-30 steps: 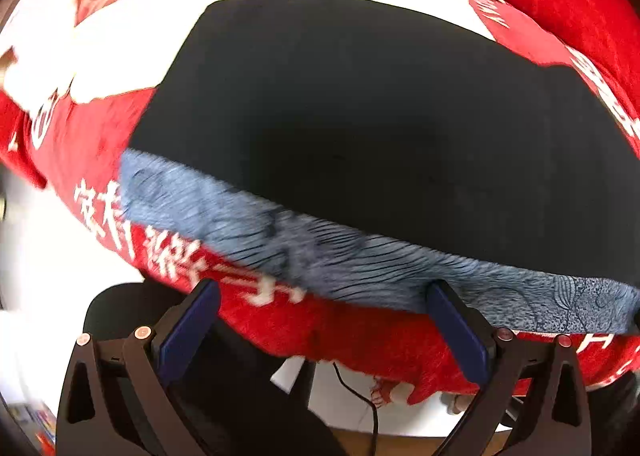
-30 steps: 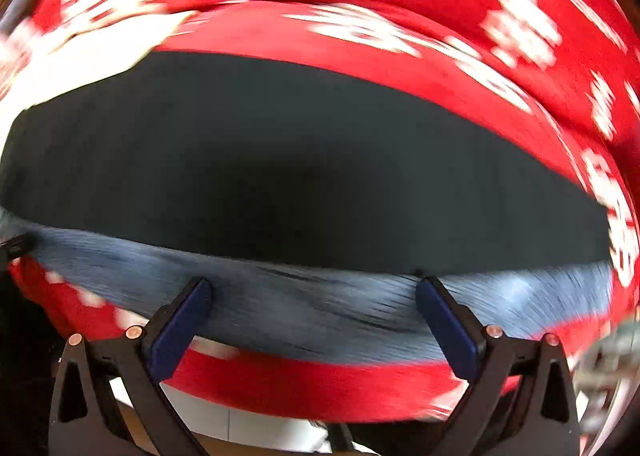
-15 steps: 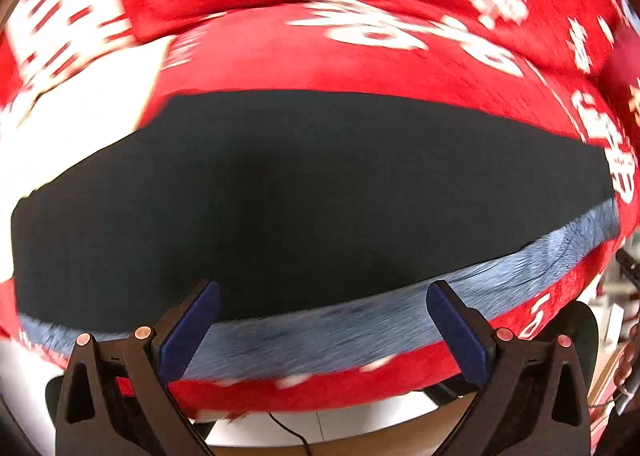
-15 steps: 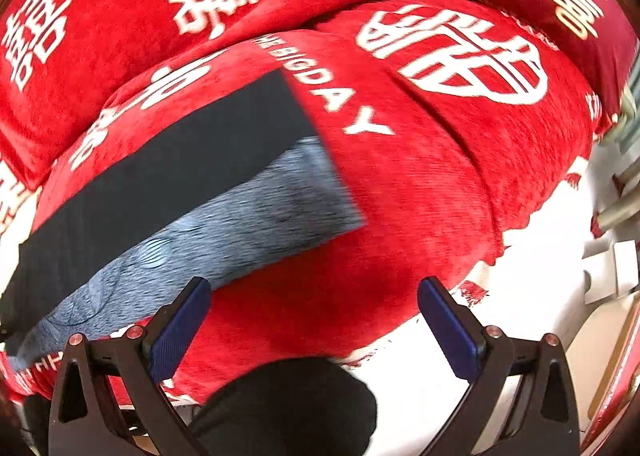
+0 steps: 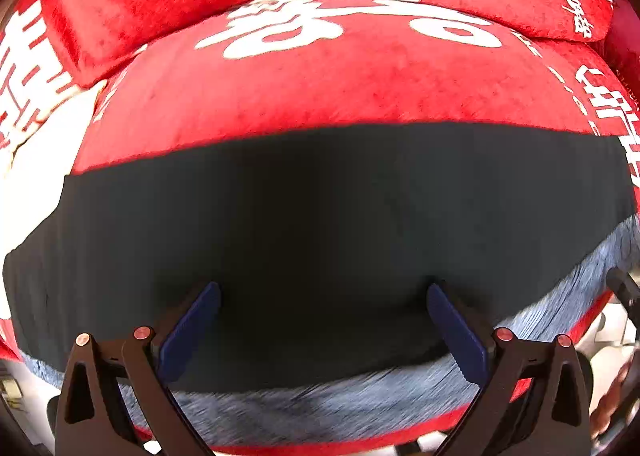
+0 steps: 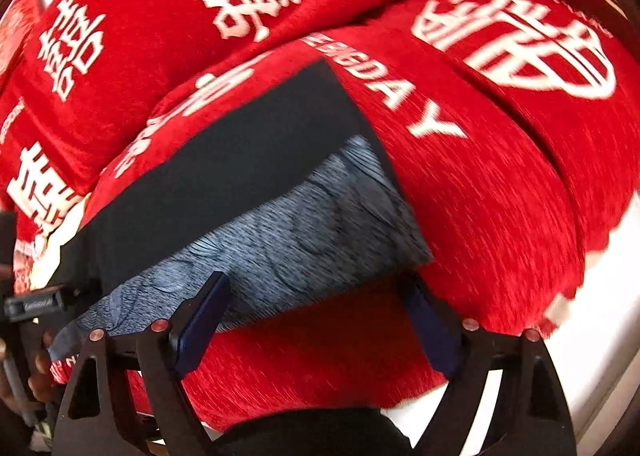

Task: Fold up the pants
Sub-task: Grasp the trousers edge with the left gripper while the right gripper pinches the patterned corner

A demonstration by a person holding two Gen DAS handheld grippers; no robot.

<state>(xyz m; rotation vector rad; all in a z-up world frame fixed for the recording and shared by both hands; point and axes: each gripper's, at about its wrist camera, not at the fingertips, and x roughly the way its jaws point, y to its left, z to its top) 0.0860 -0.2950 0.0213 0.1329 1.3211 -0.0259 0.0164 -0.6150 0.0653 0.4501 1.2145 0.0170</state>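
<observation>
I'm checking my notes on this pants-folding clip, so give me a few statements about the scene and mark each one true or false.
1. The pants lie on a red cover. True.
2. The left gripper is clamped shut on the pants. False: its jaws stand wide apart above the dark cloth.
3. A blue-grey patterned band runs along the pants' near edge. True.
4. The right gripper holds the band. False: it is open, with nothing pinched.
5. The cover is plain. False: it bears white lettering.
</observation>
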